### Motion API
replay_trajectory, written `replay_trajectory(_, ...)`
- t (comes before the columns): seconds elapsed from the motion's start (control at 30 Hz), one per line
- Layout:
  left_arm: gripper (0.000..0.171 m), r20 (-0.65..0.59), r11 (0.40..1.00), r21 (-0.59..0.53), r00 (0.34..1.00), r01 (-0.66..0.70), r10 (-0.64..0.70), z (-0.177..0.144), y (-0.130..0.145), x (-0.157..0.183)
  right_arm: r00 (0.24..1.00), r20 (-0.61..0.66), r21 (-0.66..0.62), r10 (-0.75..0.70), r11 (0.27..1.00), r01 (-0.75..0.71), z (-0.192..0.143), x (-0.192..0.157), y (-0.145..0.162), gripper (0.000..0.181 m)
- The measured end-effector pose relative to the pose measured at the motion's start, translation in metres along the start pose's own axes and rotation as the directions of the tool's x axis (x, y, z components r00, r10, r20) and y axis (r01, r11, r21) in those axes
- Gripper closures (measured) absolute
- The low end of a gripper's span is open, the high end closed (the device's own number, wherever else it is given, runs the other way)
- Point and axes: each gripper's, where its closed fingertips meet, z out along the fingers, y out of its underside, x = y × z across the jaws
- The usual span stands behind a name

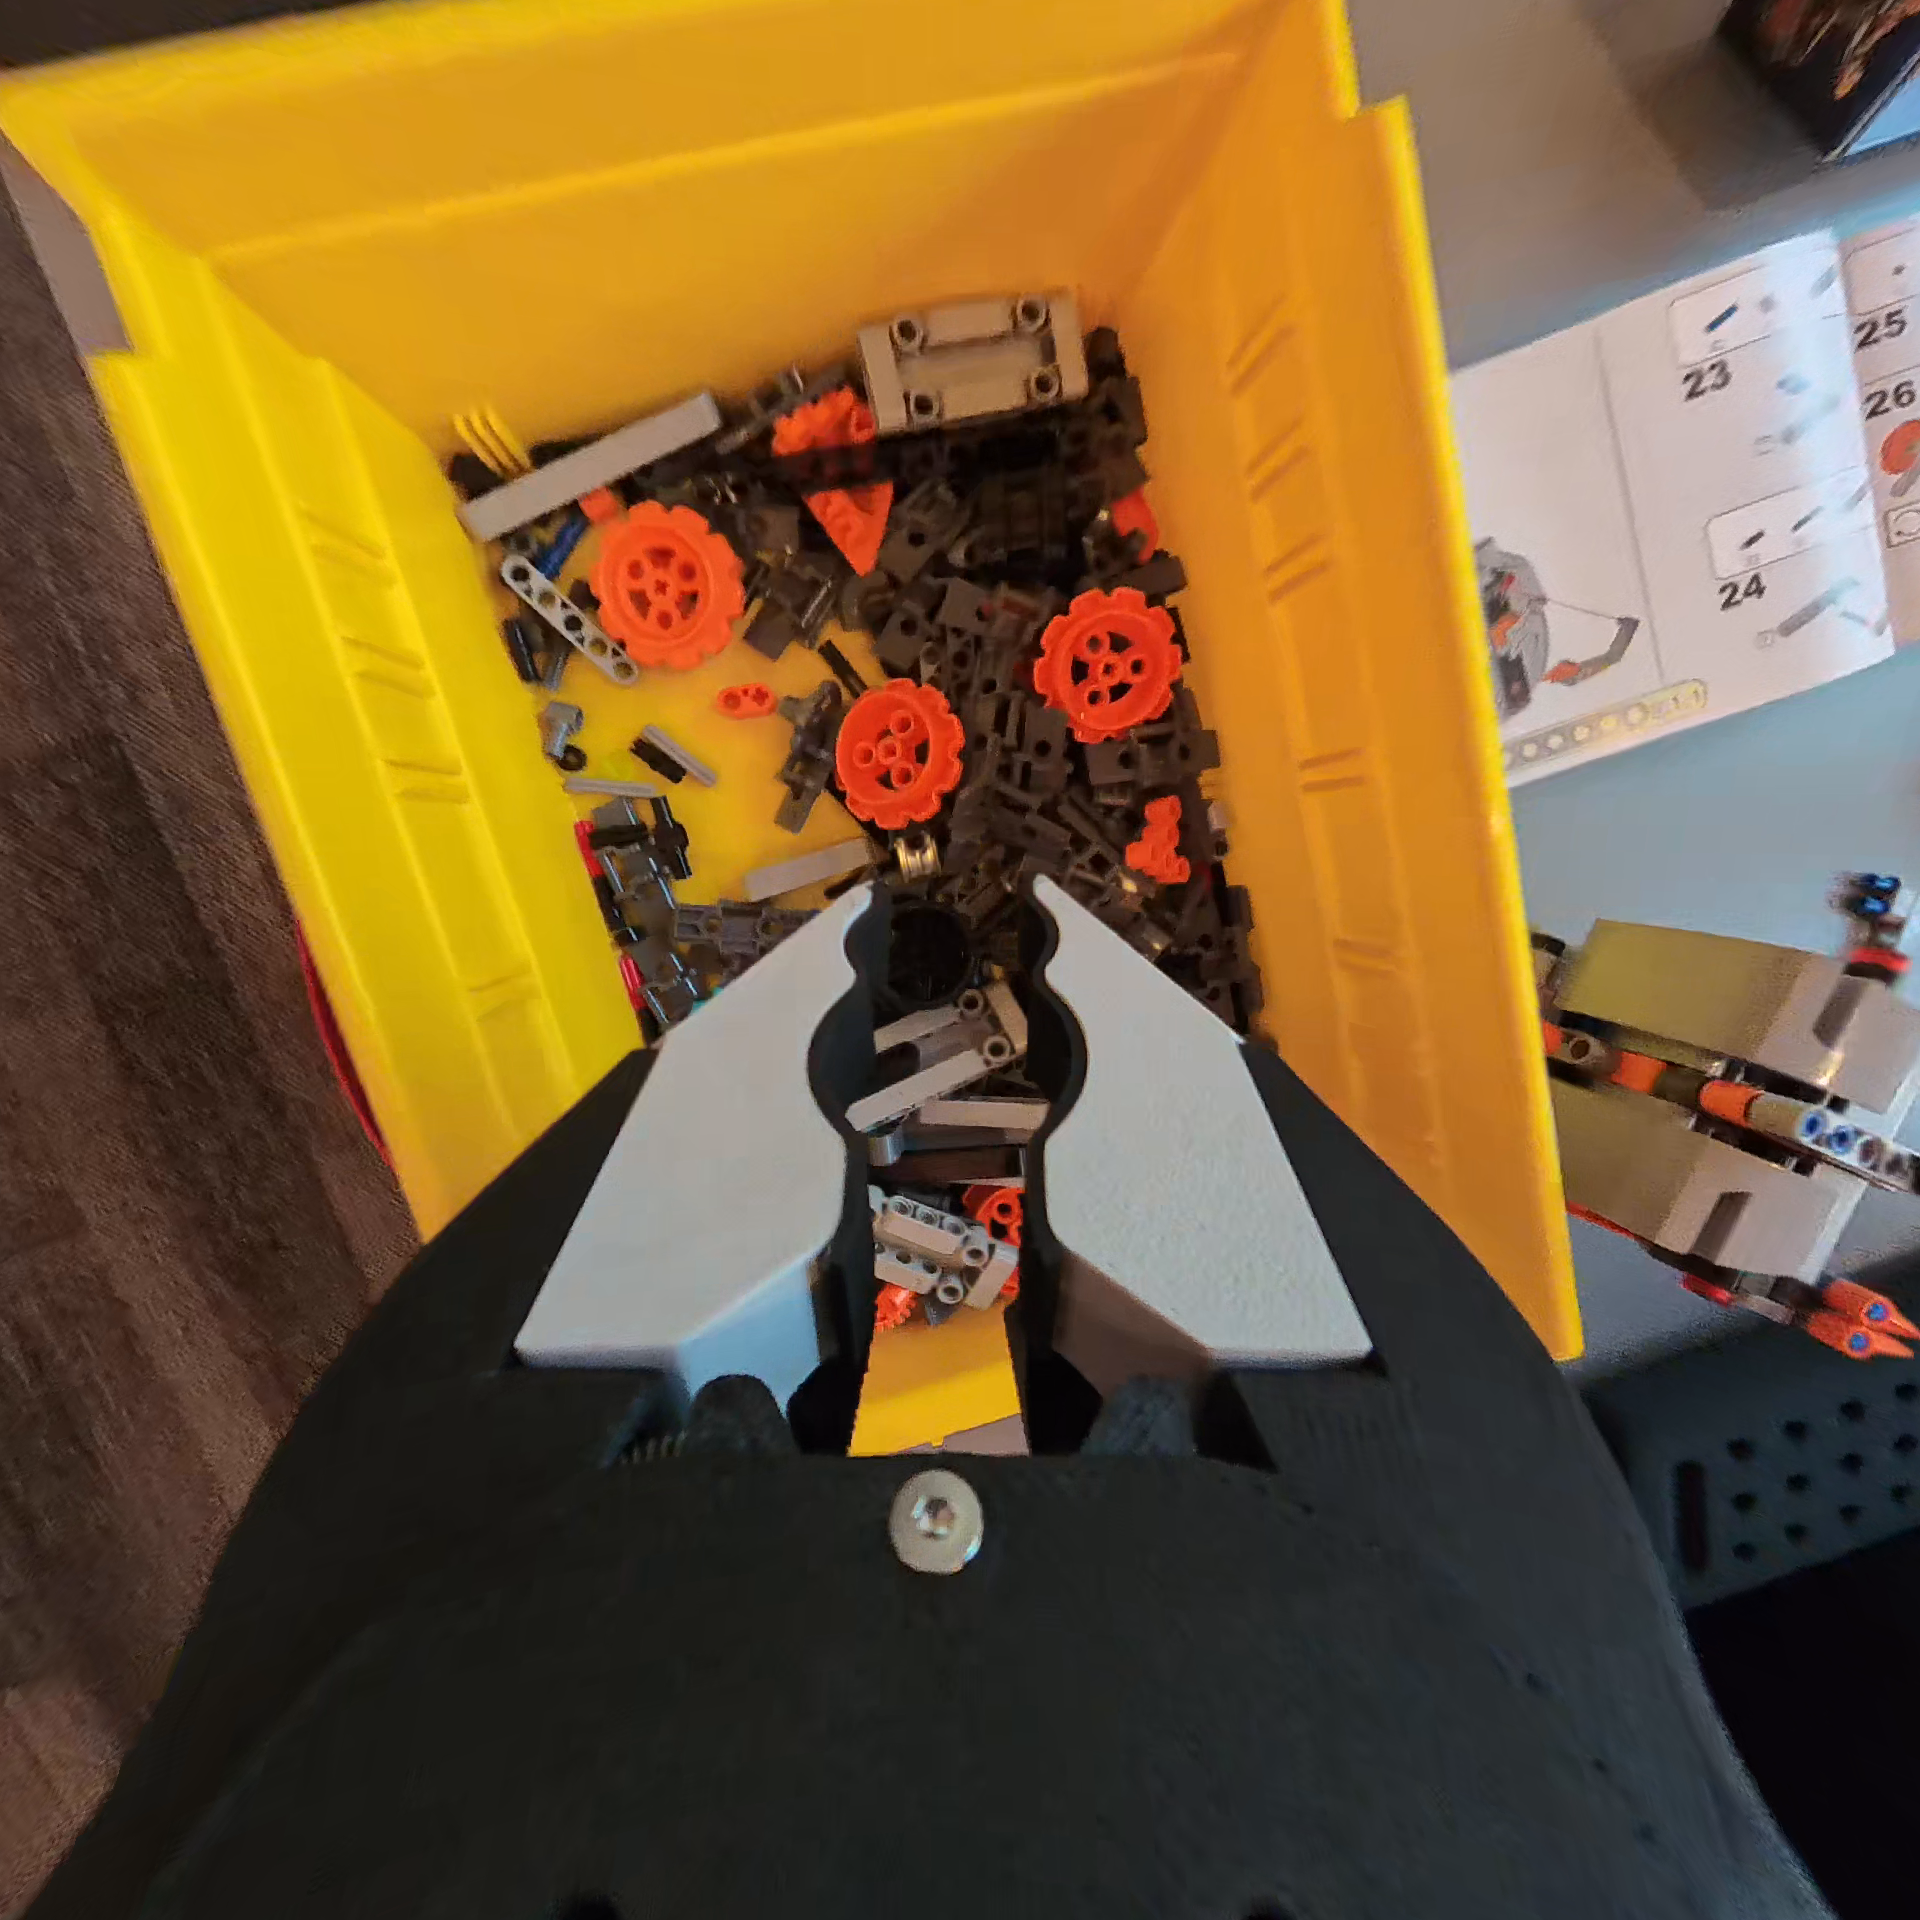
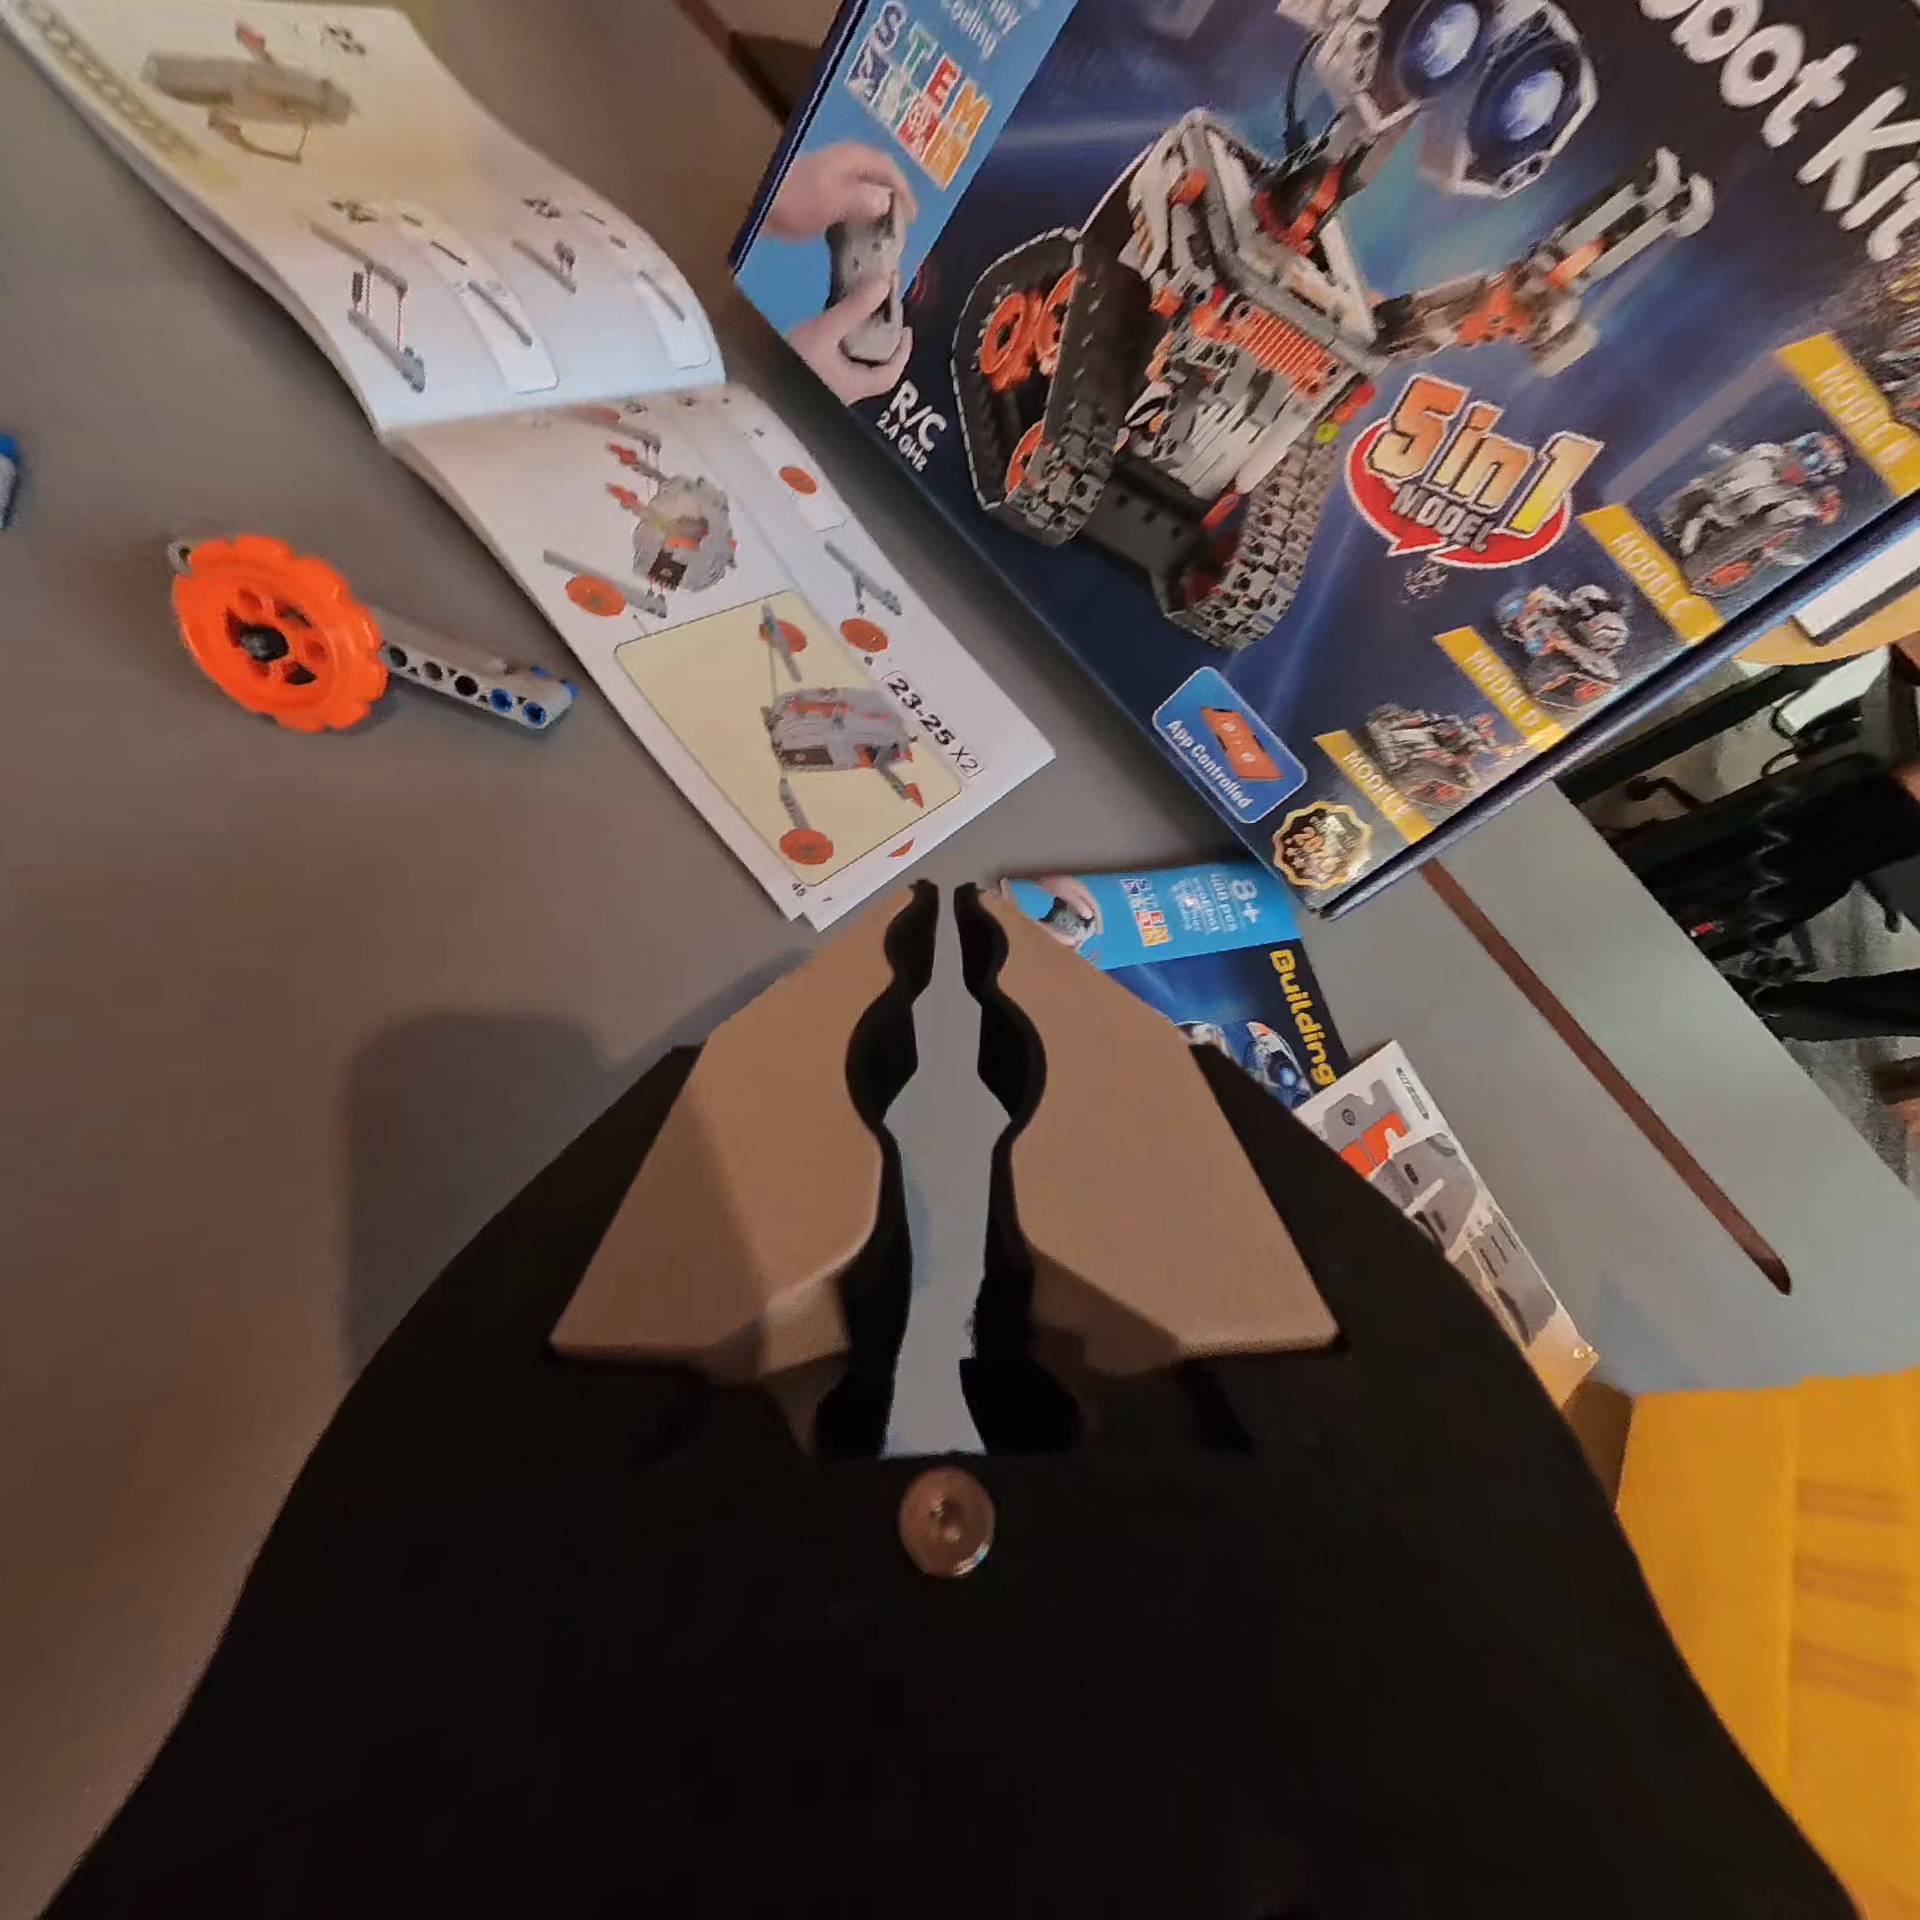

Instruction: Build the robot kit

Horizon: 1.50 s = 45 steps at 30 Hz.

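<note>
1. at centre of the left wrist view, the left gripper (image 1: pixel 951 904) hangs over the yellow bin (image 1: pixel 727 187), fingers spread, nothing pinched; a black round part (image 1: pixel 928 951) sits between the tips, contact unclear.
2. loose parts pile at the bin's right; an orange wheel (image 1: pixel 899 753) lies just past the tips.
3. lower centre of the right wrist view, the right gripper (image 2: pixel 945 899) hovers over the table (image 2: pixel 260 987), fingers nearly together, empty; the booklet (image 2: pixel 665 540) lies just above, a wheel on a beam (image 2: pixel 275 632) at left.
</note>
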Motion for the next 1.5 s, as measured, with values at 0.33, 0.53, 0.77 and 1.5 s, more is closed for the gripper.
replay_trajectory(0.33, 0.143, 0.019, 0.942, -0.334, 0.999, 0.034, -0.029, 0.011, 0.066, -0.003, 0.998, 0.018, -0.076, -0.054, 0.996, 0.055, 0.011, -0.005, 0.018, 0.179)
replay_trajectory(0.53, 0.144, 0.071, 0.912, -0.382, 0.989, 0.146, -0.129, 0.004, 0.081, -0.01, 0.997, 0.014, -0.078, -0.08, 0.994, 0.081, 0.01, -0.006, 0.018, 0.18)
replay_trajectory(0.77, 0.148, 0.071, 0.971, -0.231, 0.996, 0.061, -0.046, -0.016, 0.055, -0.006, 0.983, -0.059, -0.02, -0.174, 0.985, 0.174, 0.002, 0.001, 0.003, 0.181)
replay_trajectory(1.5, 0.141, 0.073, 0.984, 0.173, 0.997, -0.031, 0.019, 0.065, -0.057, -0.05, 0.975, -0.122, 0.03, -0.184, 0.981, 0.189, 0.003, 0.011, -0.001, 0.181)
